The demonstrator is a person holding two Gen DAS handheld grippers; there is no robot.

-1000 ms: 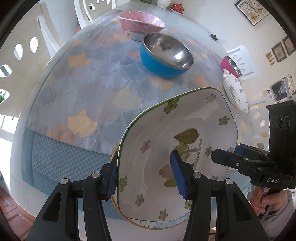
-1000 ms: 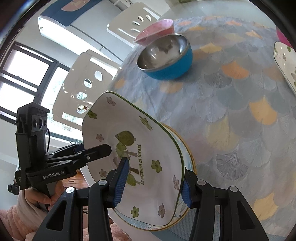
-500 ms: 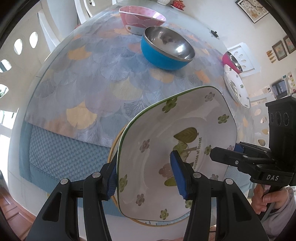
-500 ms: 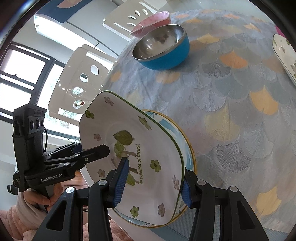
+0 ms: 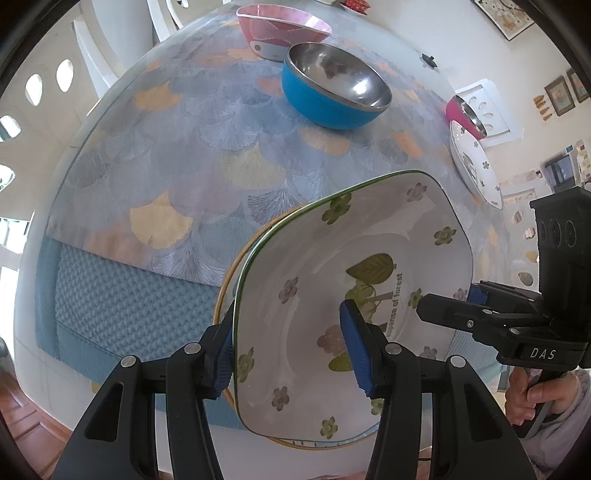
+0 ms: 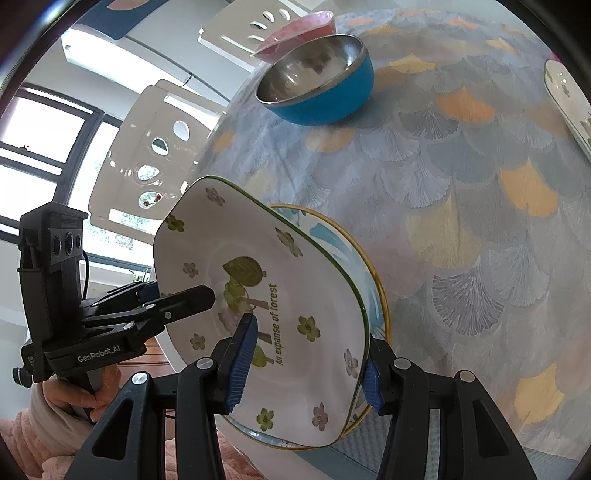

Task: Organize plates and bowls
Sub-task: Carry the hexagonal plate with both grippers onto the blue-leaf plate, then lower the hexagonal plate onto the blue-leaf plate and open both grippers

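My left gripper (image 5: 291,347) is clamped on the near-left edge of the square floral plate (image 5: 354,295), one blue pad under the rim and the other pressed on its white inside face. My right gripper (image 6: 306,354) pinches the same plate's opposite side, at about 3 o'clock in the left wrist view, with one pad on the printed face and the other behind the rim. The plate is tilted between them, directly over a round gold-rimmed plate (image 6: 347,251) with blue markings that lies at the near edge of the table (image 5: 207,155). Farther off, toward 12 o'clock, a blue bowl with a steel inside (image 5: 332,92) stands on the fan-patterned cloth, and just behind it a pink bowl (image 5: 280,33). At 2 o'clock, near the far right rim of the table, lies another white floral plate (image 5: 476,166), with a magenta bowl (image 5: 463,110) just beyond it.
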